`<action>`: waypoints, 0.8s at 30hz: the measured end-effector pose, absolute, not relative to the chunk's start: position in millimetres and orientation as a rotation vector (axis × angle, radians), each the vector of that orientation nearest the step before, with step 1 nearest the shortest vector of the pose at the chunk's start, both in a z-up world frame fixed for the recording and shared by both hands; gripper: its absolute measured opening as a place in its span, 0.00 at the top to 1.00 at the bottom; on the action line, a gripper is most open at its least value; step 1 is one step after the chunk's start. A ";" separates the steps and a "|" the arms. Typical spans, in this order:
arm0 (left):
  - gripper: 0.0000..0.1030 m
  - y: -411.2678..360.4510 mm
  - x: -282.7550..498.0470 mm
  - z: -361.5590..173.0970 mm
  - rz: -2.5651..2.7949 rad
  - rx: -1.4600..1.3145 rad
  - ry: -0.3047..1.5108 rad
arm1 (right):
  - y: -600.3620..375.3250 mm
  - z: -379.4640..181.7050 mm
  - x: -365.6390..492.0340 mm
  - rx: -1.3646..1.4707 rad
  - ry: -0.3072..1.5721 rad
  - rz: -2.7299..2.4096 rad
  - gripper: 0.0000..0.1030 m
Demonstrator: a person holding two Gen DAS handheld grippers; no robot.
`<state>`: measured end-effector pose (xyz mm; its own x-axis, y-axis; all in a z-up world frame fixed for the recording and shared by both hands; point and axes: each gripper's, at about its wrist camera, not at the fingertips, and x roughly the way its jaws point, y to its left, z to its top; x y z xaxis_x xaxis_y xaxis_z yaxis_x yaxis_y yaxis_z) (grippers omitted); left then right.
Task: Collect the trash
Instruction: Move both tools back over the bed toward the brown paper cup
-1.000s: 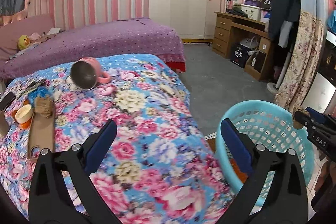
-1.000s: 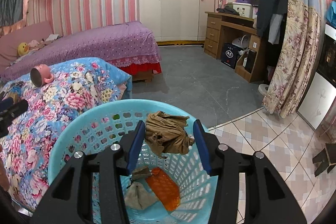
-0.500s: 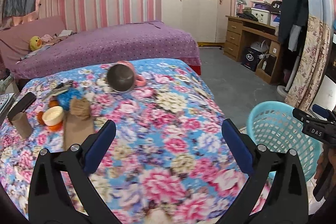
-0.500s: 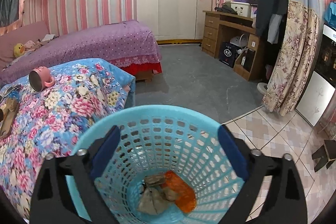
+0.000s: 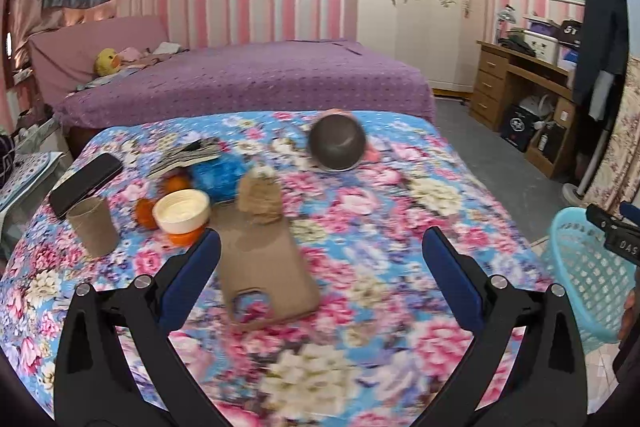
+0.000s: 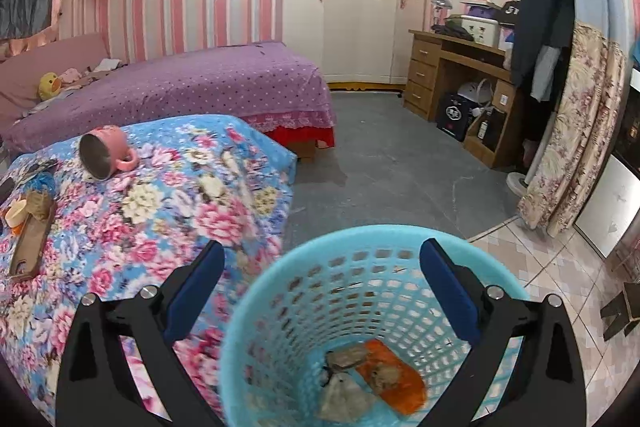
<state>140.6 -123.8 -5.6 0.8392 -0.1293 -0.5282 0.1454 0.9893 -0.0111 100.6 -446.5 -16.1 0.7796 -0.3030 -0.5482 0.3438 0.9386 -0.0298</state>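
My left gripper is open and holds nothing, hovering over the flowered bed cover. Ahead of it lie a crumpled brown paper wad, a cardboard tube, orange peels and a blue crumpled scrap. My right gripper stands wide open above the light blue basket, nothing between its fingers. At the basket's bottom lie brown paper scraps and an orange wrapper. The basket also shows at the left wrist view's right edge.
On the bed lie a brown phone case, a black phone, a white lid and a tipped pink mug. A purple bed stands behind, a wooden desk at the right, grey floor between.
My right gripper opened and the brown paper it held dropped into the basket. The left gripper swung left across the bed, bringing the clutter in front of it.
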 end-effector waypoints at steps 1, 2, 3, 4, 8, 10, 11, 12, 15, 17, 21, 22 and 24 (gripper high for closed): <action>0.05 -119.3 142.3 -7.6 -0.142 0.030 0.560 | -439.7 -16.5 104.2 0.064 0.582 -0.342 0.07; 0.05 -112.8 144.7 -10.5 -0.135 0.025 0.567 | -435.8 -16.8 106.0 0.057 0.584 -0.339 0.07; 0.05 -107.5 146.9 -12.5 -0.131 0.018 0.575 | -429.5 -17.1 108.9 0.048 0.585 -0.335 0.07; 0.05 -100.2 150.0 -14.8 -0.128 0.001 0.589 | -423.1 -17.4 111.6 0.040 0.585 -0.327 0.07; 0.05 -82.6 153.7 -17.9 -0.116 -0.003 0.592 | -401.3 -18.9 120.2 0.025 0.587 -0.295 0.07; 0.05 -74.8 153.9 -18.4 -0.096 0.013 0.584 | -391.9 -19.1 122.9 0.025 0.586 -0.285 0.07; 0.05 -69.2 154.0 -19.2 -0.088 0.013 0.585 | -386.7 -19.3 124.7 0.025 0.586 -0.275 0.07; 0.05 -64.3 153.9 -19.3 -0.085 0.007 0.589 | -382.3 -19.9 127.5 0.026 0.587 -0.264 0.07; 0.05 -45.4 154.6 -19.0 -0.078 -0.014 0.594 | -365.0 -21.3 134.7 0.031 0.592 -0.225 0.07; 0.05 -32.7 155.4 -17.8 -0.063 -0.022 0.587 | -352.6 -21.8 138.9 0.018 0.592 -0.209 0.07; 0.05 -11.0 160.3 -19.9 -0.035 -0.037 0.601 | -328.8 -23.4 147.2 0.000 0.591 -0.171 0.07; 0.05 -5.3 161.0 -20.3 -0.025 -0.039 0.605 | -323.9 -23.8 148.8 -0.002 0.591 -0.164 0.07; 0.05 7.3 162.4 -20.7 -0.008 -0.047 0.607 | -311.4 -24.5 152.4 -0.010 0.592 -0.143 0.07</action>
<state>162.4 7.3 -20.7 0.8216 -0.0217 -0.5696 -0.0060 0.9989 -0.0467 152.4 -311.4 -24.5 0.8204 -0.1371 -0.5551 0.1312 0.9901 -0.0506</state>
